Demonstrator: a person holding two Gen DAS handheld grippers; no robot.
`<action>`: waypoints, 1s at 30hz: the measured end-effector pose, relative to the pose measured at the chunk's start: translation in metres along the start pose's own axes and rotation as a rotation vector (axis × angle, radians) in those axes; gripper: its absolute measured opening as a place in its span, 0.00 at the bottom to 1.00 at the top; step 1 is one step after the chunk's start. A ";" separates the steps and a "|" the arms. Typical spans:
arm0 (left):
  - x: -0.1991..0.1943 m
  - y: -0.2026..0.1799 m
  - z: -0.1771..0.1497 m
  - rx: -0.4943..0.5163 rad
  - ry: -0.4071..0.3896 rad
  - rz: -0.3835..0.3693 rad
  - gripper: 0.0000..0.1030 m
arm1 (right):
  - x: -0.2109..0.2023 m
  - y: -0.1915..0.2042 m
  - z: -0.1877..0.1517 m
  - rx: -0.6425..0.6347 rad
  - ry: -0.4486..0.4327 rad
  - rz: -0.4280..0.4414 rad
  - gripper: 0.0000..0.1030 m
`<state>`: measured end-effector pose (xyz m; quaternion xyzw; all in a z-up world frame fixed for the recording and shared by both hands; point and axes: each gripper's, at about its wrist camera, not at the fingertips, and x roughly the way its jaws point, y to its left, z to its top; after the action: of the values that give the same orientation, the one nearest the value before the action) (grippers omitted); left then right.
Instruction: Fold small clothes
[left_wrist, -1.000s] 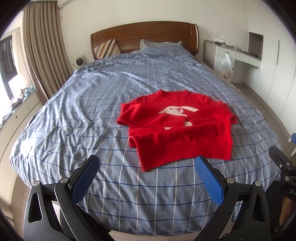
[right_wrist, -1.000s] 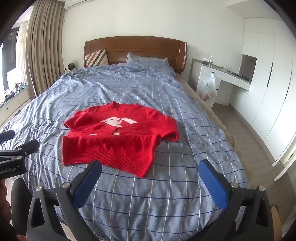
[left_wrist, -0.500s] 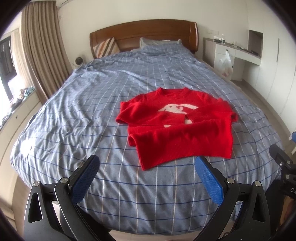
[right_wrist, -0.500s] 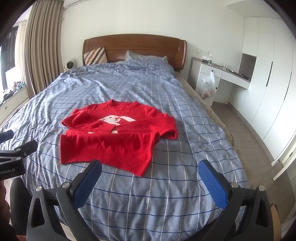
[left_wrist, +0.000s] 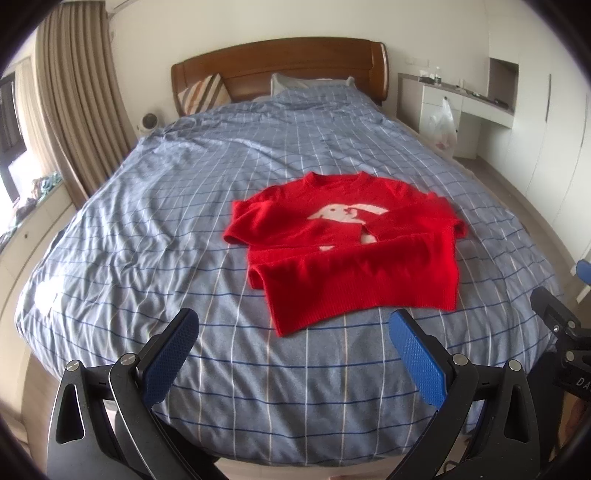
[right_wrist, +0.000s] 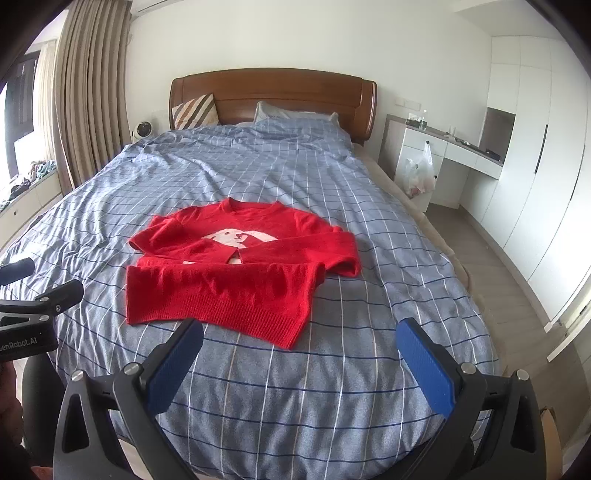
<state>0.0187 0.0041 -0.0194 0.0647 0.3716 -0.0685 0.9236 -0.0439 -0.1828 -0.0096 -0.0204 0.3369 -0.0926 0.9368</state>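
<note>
A small red sweater (left_wrist: 347, 243) (right_wrist: 236, 273) with a white animal print lies on the blue checked bed. Both sleeves are folded across its front and the hem edge faces me. My left gripper (left_wrist: 293, 332) hangs open over the bed's foot, short of the sweater's hem, with nothing between its blue pads. My right gripper (right_wrist: 299, 345) is open too, just short of the hem's near right corner. Each gripper shows at the edge of the other's view: the right one (left_wrist: 561, 332) and the left one (right_wrist: 37, 306).
The bed (left_wrist: 147, 206) has a wooden headboard (right_wrist: 273, 92) with pillows against it. Curtains (right_wrist: 85, 96) and a window ledge run along the left. A white desk with a hanging plastic bag (right_wrist: 419, 173) and wardrobes stand at the right, past a strip of floor.
Both grippers have drifted slightly; the sweater sits a little higher in the left view and lower in the right view. The sweater itself has not moved.
</note>
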 end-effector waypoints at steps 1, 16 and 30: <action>0.000 -0.001 0.000 0.002 0.000 -0.006 1.00 | 0.001 -0.001 -0.001 0.002 0.004 0.002 1.00; 0.000 -0.008 -0.001 0.015 0.018 -0.066 1.00 | 0.002 -0.003 -0.001 0.014 0.012 0.006 1.00; -0.004 -0.004 0.001 0.002 0.019 -0.072 1.00 | -0.001 0.002 0.000 0.004 0.009 0.008 1.00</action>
<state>0.0160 0.0003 -0.0167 0.0527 0.3823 -0.1015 0.9169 -0.0449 -0.1809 -0.0091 -0.0168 0.3409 -0.0897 0.9357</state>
